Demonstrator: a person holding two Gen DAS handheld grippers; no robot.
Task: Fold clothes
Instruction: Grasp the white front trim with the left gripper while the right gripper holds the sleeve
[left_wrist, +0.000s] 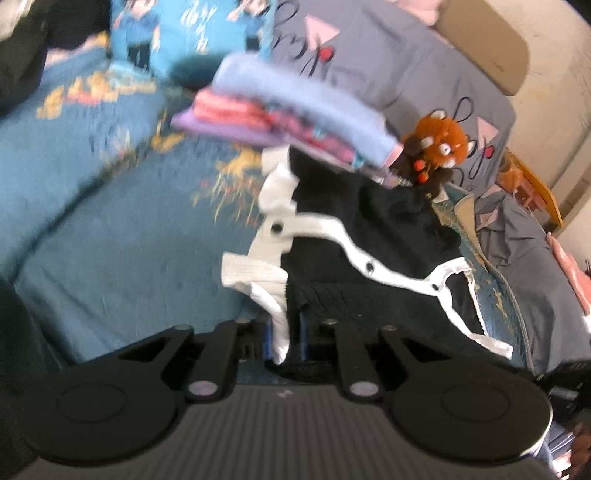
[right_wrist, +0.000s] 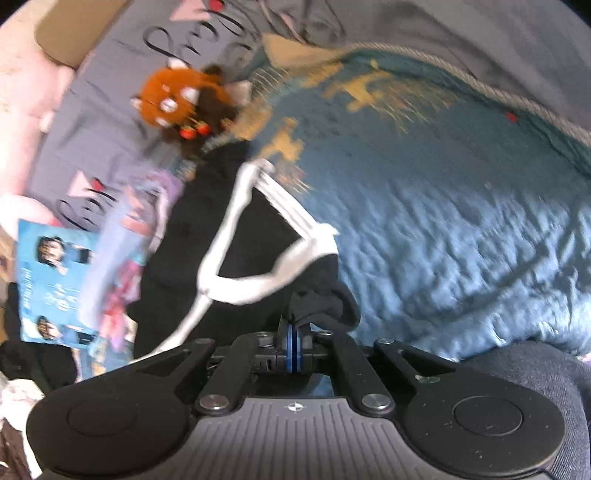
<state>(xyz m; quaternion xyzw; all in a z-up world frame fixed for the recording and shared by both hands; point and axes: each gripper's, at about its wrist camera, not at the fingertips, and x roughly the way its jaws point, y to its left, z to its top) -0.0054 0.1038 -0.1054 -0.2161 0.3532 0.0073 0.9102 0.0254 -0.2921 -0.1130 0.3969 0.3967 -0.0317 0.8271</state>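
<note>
Left wrist view: left gripper (left_wrist: 286, 341) jaws clamped on white trim of one black knit cardigan with white edging and buttons (left_wrist: 369, 236), long axis running away toward one stack of folded pastel clothes (left_wrist: 295, 118) and one orange plush toy (left_wrist: 439, 142). Right gripper (right_wrist: 293, 341) jaws clamped on black fabric. Cardigan lies on blue patterned bedspread (left_wrist: 110, 240); open bedspread left of it.

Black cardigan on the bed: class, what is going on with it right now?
A person is folding clothes with a gripper in each hand. The left gripper is shut on the white-trimmed edge of the black cardigan, and the right gripper is shut on a bunch of its black fabric. The cardigan lies spread on the blue bedspread, not yet folded. A stack of folded clothes sits behind it, beside a plush toy.
</note>
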